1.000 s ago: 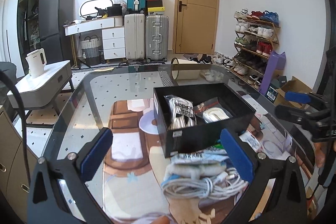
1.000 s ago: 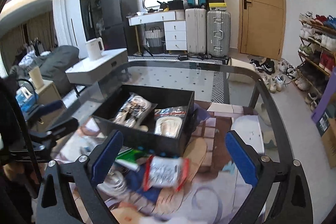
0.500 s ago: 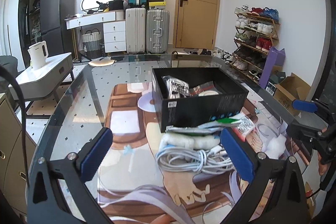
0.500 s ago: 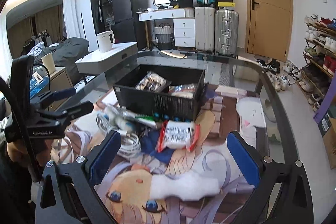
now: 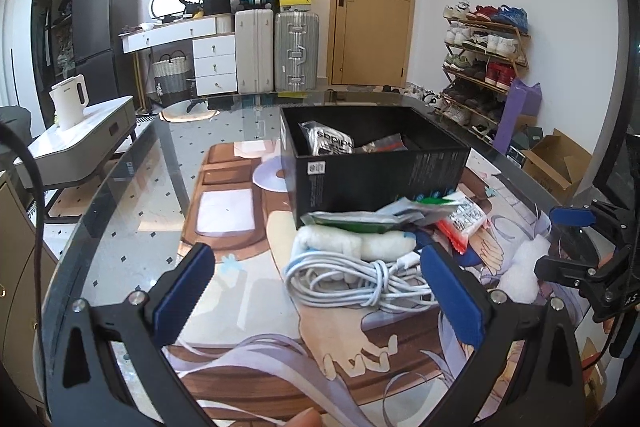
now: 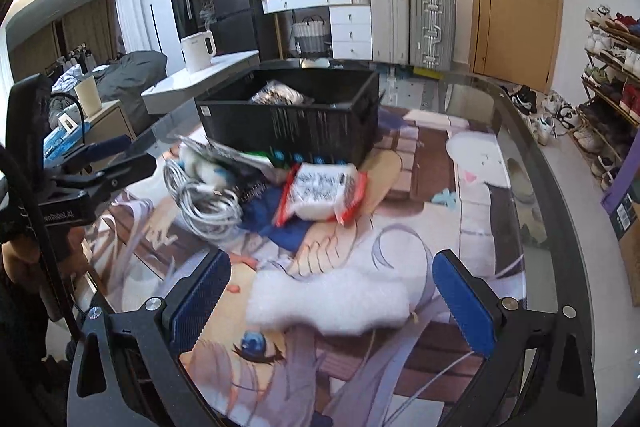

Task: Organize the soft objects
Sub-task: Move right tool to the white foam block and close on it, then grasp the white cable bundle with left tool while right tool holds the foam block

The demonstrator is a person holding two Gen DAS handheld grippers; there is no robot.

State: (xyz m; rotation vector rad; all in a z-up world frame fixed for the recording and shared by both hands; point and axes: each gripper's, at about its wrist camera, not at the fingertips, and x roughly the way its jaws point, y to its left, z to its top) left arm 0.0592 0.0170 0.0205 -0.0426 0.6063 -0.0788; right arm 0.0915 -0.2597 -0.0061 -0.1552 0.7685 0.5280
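On the glass worktop [image 5: 120, 195], the left claw [image 5: 316, 291] hangs released, its jaws spread either side of the coiled white cable [image 5: 352, 277], likely lined up to grab it. Behind the cable lie a white fluffy roll [image 5: 352, 245] and flat packets, heaped against the black box [image 5: 380, 175], which already holds two bagged items and looks like the sorting bin. Further right, the right claw [image 6: 332, 299] is also released, straddling a white fluffy sock [image 6: 328, 301], seemingly its next pick.

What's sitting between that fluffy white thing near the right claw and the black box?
A red-edged packet on blue cloth, in the right wrist view, between the white sock and black box.
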